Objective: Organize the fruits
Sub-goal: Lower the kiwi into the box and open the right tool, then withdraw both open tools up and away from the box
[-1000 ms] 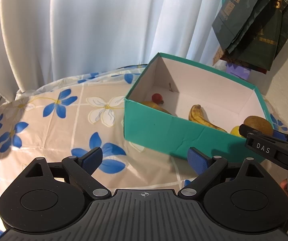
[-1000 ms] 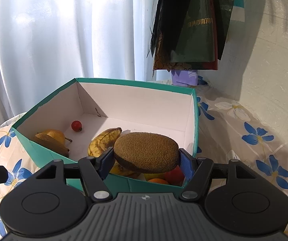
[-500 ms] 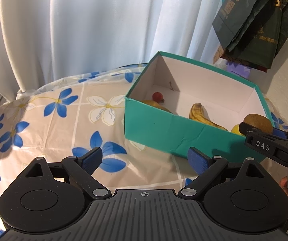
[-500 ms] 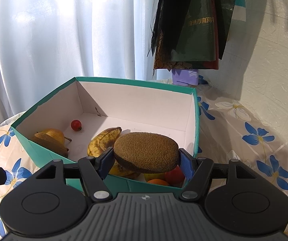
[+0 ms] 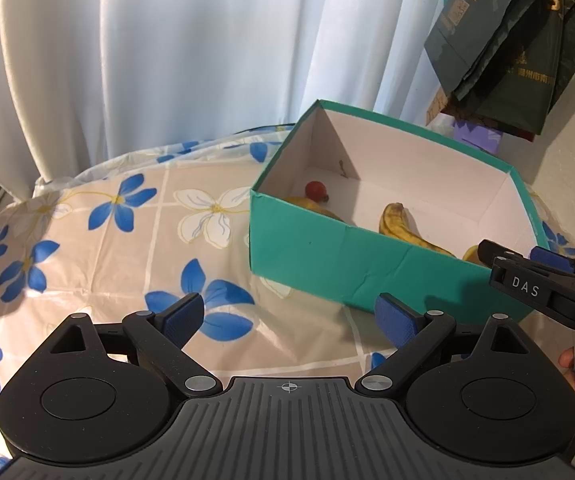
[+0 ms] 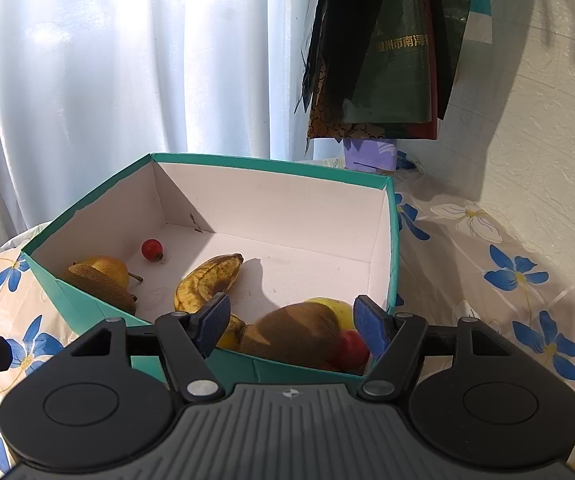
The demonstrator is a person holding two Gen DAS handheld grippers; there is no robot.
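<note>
A teal box [image 6: 99,308] with a white inside stands on the flowered tablecloth; it also shows in the left wrist view [image 5: 351,268]. Inside lie a spotted banana [image 6: 207,280], a pear [image 6: 107,266], a kiwi [image 6: 99,286] by the near wall, a small red fruit [image 6: 152,249], and a yellow fruit [image 6: 333,308]. My right gripper [image 6: 293,324] is open over the box's near right corner. A blurred brown kiwi [image 6: 295,336] is just below its fingers, apart from both. My left gripper [image 5: 287,316] is open and empty over the cloth, left of the box.
White curtains hang behind the table. Dark green bags [image 6: 383,52] hang on the wall at the back right, above a purple item [image 6: 369,154]. The flowered cloth [image 5: 107,240] stretches left of the box. The right gripper's body [image 5: 543,284] shows at the left view's right edge.
My right gripper has opened and let go of the kiwi, which has dropped into the box's near right corner. The left gripper has not moved.
</note>
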